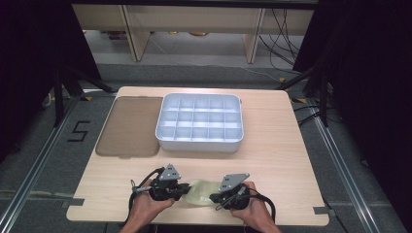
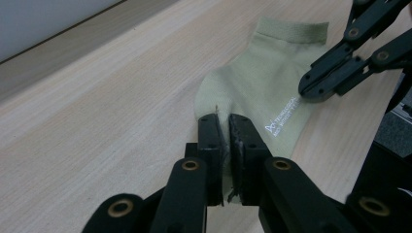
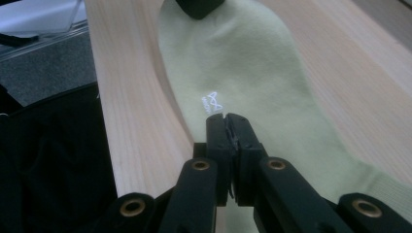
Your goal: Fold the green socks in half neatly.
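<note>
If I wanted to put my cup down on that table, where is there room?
Bare wood lies right of the white divided tray, out to the table edge, and in the strip between tray and grippers. The left corner below the brown mat is free too. The near middle is crowded: the left gripper and right gripper both pinch a pale green sock.

I'm seeing a white compartment tray (image 1: 199,121) sitting upper centre of the high view on the wooden table (image 1: 272,160), its brown lid (image 1: 130,126) lying flat just left of it. A "5" floor marking (image 1: 78,131) is showing far left.
</note>
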Demonstrator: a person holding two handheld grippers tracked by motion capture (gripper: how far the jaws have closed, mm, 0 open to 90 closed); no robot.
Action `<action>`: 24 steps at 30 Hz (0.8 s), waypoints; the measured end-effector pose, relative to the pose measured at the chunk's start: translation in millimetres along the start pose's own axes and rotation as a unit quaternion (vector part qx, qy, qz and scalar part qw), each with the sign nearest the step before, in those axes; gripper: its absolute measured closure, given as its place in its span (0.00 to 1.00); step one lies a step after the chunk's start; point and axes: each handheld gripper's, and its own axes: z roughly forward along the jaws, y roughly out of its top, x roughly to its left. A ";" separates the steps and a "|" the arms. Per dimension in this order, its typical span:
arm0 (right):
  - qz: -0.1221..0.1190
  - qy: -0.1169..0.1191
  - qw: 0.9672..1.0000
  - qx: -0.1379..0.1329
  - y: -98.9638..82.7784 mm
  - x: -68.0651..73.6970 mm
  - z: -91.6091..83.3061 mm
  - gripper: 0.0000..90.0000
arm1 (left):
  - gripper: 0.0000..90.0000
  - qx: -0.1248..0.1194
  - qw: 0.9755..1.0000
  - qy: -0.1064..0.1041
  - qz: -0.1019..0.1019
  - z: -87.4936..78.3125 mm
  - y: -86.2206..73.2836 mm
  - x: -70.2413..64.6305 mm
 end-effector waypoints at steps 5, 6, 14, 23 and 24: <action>-0.005 -0.001 1.000 0.015 1.8 3.3 14.1 1.00 | 0.93 0.001 1.000 -0.001 -0.006 -4.4 1.6 0.6; -0.006 0.004 1.000 0.014 1.3 3.2 16.3 1.00 | 0.93 -0.001 1.000 0.003 -0.008 -5.8 2.9 1.6; -0.015 0.014 1.000 0.011 10.5 6.9 23.4 1.00 | 0.93 0.010 1.000 -0.001 -0.001 -15.0 4.5 7.0; 0.004 -0.032 0.999 -0.007 17.3 -24.1 18.9 1.00 | 0.93 0.017 1.000 -0.006 0.000 -20.3 10.1 6.9; 0.003 -0.035 0.999 0.002 17.3 -27.2 20.4 1.00 | 0.93 0.016 1.000 -0.005 -0.001 -20.7 11.5 6.6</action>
